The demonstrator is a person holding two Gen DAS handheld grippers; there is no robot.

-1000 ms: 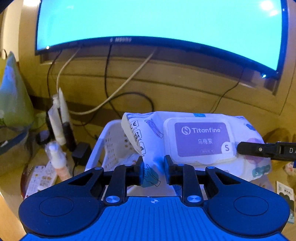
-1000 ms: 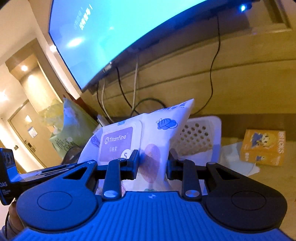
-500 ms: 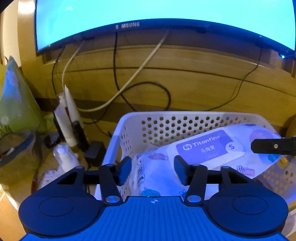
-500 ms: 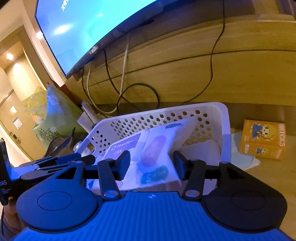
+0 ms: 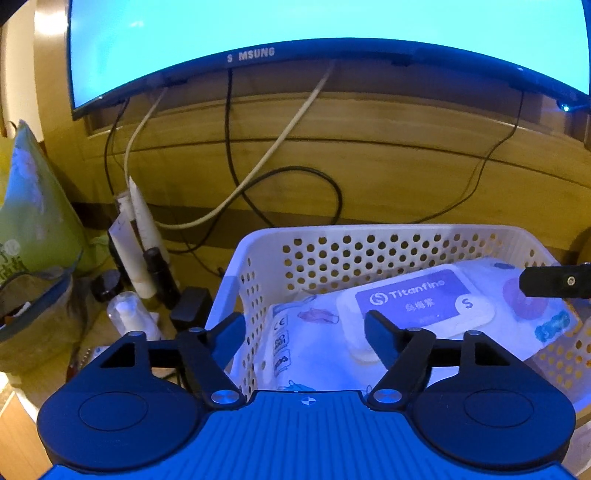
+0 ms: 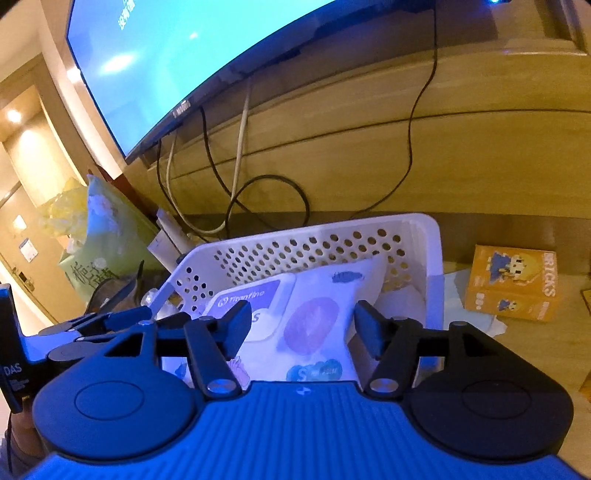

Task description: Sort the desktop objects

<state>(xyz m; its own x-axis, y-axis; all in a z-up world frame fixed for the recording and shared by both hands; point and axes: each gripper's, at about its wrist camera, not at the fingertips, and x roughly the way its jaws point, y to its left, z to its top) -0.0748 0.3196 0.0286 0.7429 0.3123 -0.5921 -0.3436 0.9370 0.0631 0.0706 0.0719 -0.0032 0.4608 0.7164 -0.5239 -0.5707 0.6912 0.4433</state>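
A white wet-wipes pack (image 5: pixel 417 295) with a purple Titanfine label lies tilted inside the white perforated basket (image 5: pixel 332 230). My left gripper (image 5: pixel 303 321) hovers over the pack's left end. Its jaws are opening, and the pads stand clear of the pack. In the right wrist view the same pack (image 6: pixel 310 325) rests in the basket (image 6: pixel 314 229). My right gripper (image 6: pixel 303 310) is over the pack's right end, its jaws opening and free of the wrapper. One right fingertip (image 5: pixel 554 282) pokes in from the right edge of the left wrist view.
A Samsung monitor (image 5: pixel 295 29) hangs above the wooden back panel, with cables (image 5: pixel 258 184) trailing down. Left of the basket stand tubes (image 5: pixel 136 229), a small bottle (image 5: pixel 125 310), a black adapter (image 5: pixel 190 306) and a green bag (image 5: pixel 33 210). A yellow bricks box (image 6: pixel 513 282) lies to the right.
Both grippers held the wipes pack above the basket a second ago. The pack has come down into the basket and both pairs of jaws have spread off it.
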